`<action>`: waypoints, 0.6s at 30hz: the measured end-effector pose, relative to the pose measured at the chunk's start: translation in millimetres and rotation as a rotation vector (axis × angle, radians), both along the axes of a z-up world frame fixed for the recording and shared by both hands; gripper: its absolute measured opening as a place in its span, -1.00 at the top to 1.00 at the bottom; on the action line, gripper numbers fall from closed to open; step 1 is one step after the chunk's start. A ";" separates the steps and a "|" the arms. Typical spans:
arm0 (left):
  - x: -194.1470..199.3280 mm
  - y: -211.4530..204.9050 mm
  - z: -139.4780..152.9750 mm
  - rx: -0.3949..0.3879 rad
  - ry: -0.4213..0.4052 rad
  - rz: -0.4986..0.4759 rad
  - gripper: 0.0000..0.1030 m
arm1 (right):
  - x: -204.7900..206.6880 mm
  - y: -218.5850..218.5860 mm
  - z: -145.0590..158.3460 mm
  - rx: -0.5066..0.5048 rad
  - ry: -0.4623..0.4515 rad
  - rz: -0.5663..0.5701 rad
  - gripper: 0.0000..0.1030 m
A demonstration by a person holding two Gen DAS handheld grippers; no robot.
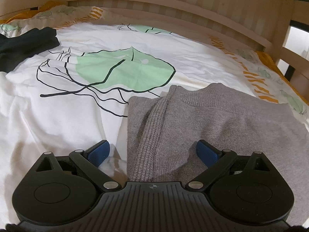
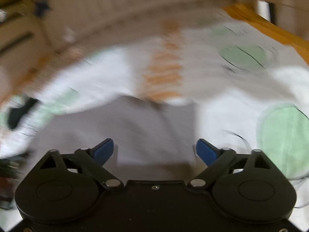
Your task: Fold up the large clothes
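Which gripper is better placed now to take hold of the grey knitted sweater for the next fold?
Probably left. The left gripper is open with the grey knitted sweater and its ribbed strip between its fingers. The right gripper, also open, faces the sweater too, but its view is blurred.

A bed (image 1: 222, 61) with a white leaf-print duvet carries a folded grey knit sweater (image 1: 193, 119) near its front and a dark garment (image 1: 27, 44) far left.

Black left tool (image 1: 152, 152), blue pads (image 1: 99, 151), seemingly ribbed
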State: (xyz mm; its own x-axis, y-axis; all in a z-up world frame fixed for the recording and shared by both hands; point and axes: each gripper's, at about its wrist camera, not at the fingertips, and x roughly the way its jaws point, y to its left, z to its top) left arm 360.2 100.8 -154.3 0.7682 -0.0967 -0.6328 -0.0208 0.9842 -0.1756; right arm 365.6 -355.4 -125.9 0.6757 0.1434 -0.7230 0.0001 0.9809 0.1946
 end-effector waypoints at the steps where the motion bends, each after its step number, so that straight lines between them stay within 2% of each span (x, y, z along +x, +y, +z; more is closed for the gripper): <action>1: -0.2 -0.1 0.9 0.001 0.003 0.001 -0.92 | 0.1 -3.4 -10.6 -0.012 0.016 -0.009 -0.79; 2: 0.4 0.5 2.2 -0.003 0.013 -0.001 -0.92 | -2.1 -7.1 -12.8 0.015 -0.005 -0.017 -0.79; 4: 4.0 4.1 5.8 -0.028 0.048 -0.009 -0.92 | 1.8 -4.1 -6.0 0.004 0.020 -0.022 -0.81; 8: 9.0 11.3 22.2 -0.099 0.160 0.004 -0.90 | 1.7 -2.9 -1.7 0.006 0.034 -0.016 -0.84; 11: 0.2 7.6 40.4 -0.151 0.146 0.054 -0.89 | 1.4 -11.1 -0.7 0.074 0.042 -0.039 -0.84; 13: -1.1 -3.4 53.6 -0.171 0.119 0.047 -0.89 | -0.5 -17.4 4.8 0.122 0.037 -0.059 -0.84; 18: 21.8 -51.9 64.7 -0.075 0.122 0.025 -0.89 | -3.0 -22.5 13.0 0.156 0.008 -0.074 -0.85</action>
